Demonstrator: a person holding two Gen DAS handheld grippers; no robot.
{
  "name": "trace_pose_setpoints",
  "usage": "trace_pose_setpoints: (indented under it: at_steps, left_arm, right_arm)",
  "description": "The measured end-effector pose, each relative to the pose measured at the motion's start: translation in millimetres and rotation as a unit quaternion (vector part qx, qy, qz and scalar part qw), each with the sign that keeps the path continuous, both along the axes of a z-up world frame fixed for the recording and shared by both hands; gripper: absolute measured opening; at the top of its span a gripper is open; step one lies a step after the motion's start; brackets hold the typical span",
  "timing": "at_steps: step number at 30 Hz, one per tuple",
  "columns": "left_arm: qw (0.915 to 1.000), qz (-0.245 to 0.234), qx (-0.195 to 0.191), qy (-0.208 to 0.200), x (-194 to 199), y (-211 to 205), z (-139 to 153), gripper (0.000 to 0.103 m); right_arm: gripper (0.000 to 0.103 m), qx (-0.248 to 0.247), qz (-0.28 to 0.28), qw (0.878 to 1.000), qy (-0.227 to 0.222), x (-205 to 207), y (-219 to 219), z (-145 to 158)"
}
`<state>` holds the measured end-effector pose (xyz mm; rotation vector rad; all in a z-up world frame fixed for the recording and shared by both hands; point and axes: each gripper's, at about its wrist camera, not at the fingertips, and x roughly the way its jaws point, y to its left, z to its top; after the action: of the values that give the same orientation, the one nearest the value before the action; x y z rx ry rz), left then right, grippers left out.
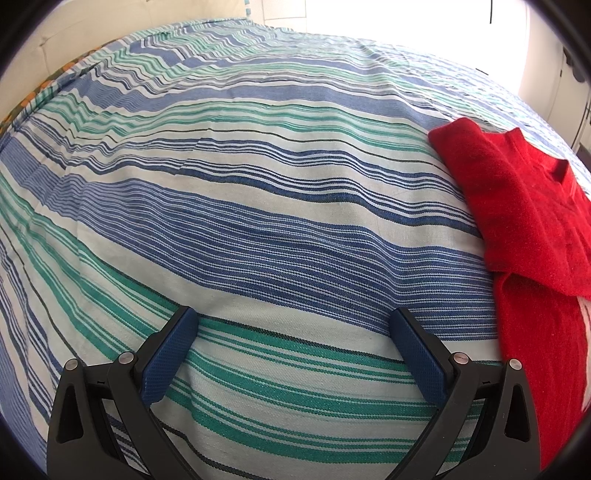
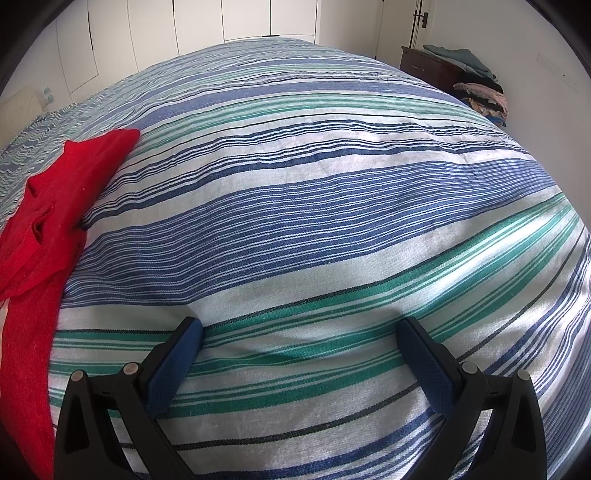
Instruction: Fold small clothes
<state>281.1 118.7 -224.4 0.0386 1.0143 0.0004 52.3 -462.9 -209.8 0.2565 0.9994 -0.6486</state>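
Left gripper: held low over the bedspread, pointing forward and tilted down toward it. Jaws spread wide, nothing between them. Blue pads face inward; black frames fill the near corners of the left wrist view. Whether the tips touch the cloth cannot be told.

Right gripper: same posture, low over the bedspread, angled down. Jaws wide apart and empty; blue pads on the inner faces. Contact with the cloth cannot be told.

Red garment: the task item, a small knit top. Lies on the bedspread to the right of the left gripper, and at the left edge of the right wrist view, so it sits between the two grippers. Neither gripper touches it. Partly folded: an upper layer with the neckline showing lies across a lower panel that runs toward the near edge.

Bedspread: blue, green and white stripes with thin dark lines, running left to right; light wrinkles toward the far left.

Wardrobe doors: white, along the far wall in the right wrist view.

Cabinet: dark wood, far right, with a grey-green cloth on top.

Clothes pile: mixed colours, far right, beside the cabinet.

Window: bright glare, far side of the left wrist view.
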Motion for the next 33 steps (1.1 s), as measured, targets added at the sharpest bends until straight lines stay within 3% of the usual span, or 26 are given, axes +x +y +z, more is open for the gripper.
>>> trace_pose_setpoints:
  at_steps: [20, 24, 29, 31, 33]
  left_arm:
    - [1.0, 0.004, -0.004, 0.002, 3, 1, 1, 0.103]
    - [0.9991, -0.018, -0.016, 0.035, 3, 5, 7, 0.103]
    - [0.9986, -0.017, 0.004, 0.05, -14, 3, 34, 0.102]
    - [0.9992, -0.031, 0.015, 0.018, -33, -4, 59, 0.102]
    - [0.9984, -0.049, 0.023, -0.016, -52, -11, 83, 0.102]
  right_arm:
    - [0.103, -0.005, 0.001, 1.0, 0.013, 4, 2, 0]
    - [0.103, -0.014, 0.001, 1.0, 0.013, 4, 4, 0]
    - [0.103, 0.03, 0.019, 0.999, 0.011, 1, -5, 9]
    - [0.103, 0.058, 0.034, 0.997, -0.022, -7, -6, 27]
    - [0.103, 0.029, 0.052, 0.996, -0.073, -24, 4, 60]
